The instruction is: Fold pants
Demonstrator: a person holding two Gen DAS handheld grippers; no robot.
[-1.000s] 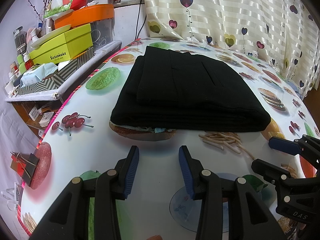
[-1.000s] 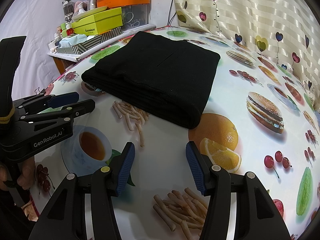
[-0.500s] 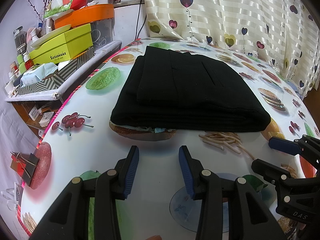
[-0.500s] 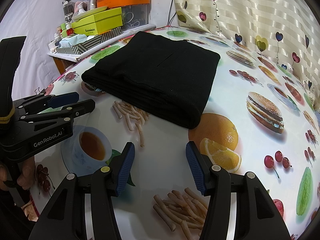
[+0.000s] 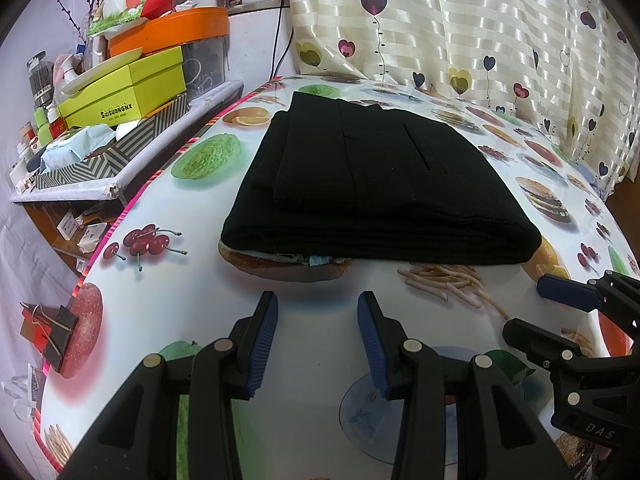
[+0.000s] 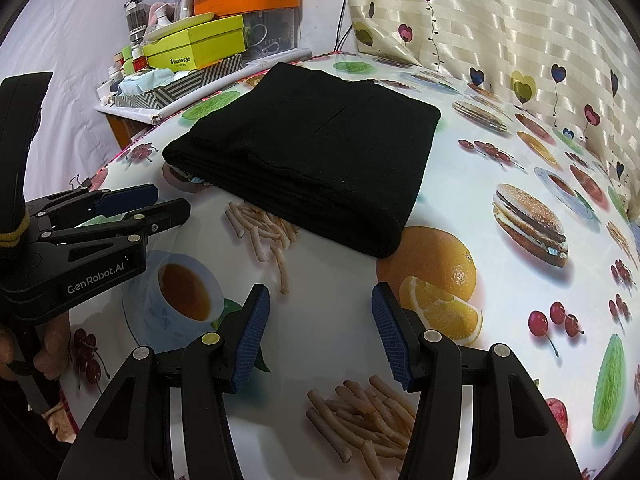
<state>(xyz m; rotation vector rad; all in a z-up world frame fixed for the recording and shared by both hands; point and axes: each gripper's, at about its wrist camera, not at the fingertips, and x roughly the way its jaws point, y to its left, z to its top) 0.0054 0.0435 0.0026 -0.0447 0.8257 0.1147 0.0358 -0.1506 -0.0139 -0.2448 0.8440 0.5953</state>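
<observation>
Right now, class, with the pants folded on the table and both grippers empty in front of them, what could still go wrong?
1. The top layer of the pants sits offset from the layers below; a nudge could undo the stack.
2. The left gripper and right gripper hang open and close together; they might collide.

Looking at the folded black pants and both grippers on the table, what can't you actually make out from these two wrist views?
- Underside of the black pants and inner fold layers: hidden by the top layer, both views.
- Tablecloth print beneath them: covered.
- Right gripper in the left wrist view: cut off by the right edge.
- Labels on the small bottles: too small.
</observation>
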